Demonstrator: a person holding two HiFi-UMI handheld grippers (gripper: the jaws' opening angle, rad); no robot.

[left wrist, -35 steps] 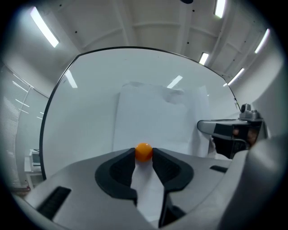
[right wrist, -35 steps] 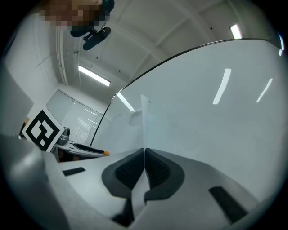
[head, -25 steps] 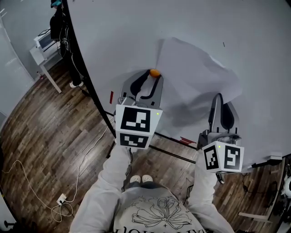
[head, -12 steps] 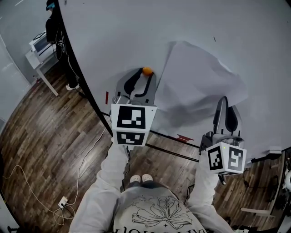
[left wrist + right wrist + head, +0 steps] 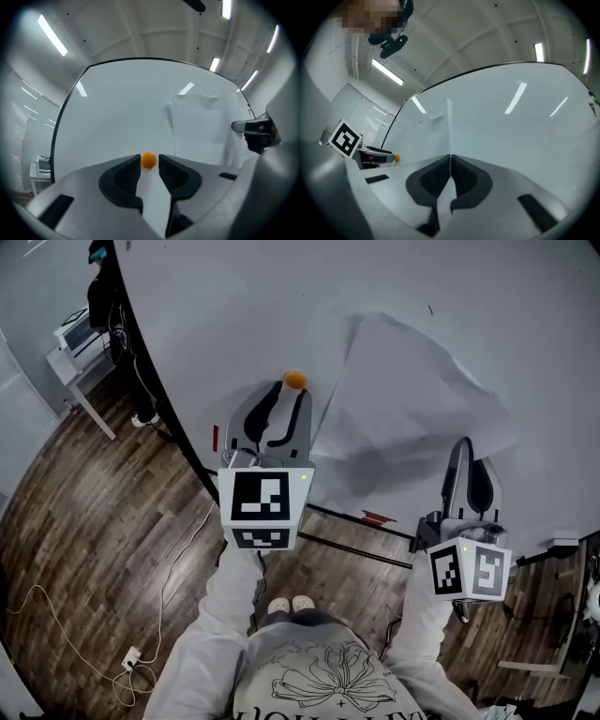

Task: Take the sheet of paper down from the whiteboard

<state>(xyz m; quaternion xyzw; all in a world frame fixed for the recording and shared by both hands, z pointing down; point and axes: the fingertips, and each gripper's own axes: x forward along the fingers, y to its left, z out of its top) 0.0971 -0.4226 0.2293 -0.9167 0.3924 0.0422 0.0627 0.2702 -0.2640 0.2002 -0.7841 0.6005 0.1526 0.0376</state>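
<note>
Whiteboard (image 5: 234,296) ahead; left gripper (image 5: 292,390) pinches orange magnet (image 5: 294,380), right gripper (image 5: 450,161) pressed together on sheet of paper (image 5: 412,381); wood floor (image 5: 84,521) below

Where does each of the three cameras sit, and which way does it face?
Head view: on the person's head, looking steeply down the whiteboard; left gripper, right gripper, sleeves and shoes show.
Left gripper view: on the left gripper, facing the whiteboard; its jaws pinch the orange magnet.
Right gripper view: on the right gripper, facing the whiteboard; its jaws clamp the sheet of paper.
Shared: all three show the magnet.
</note>
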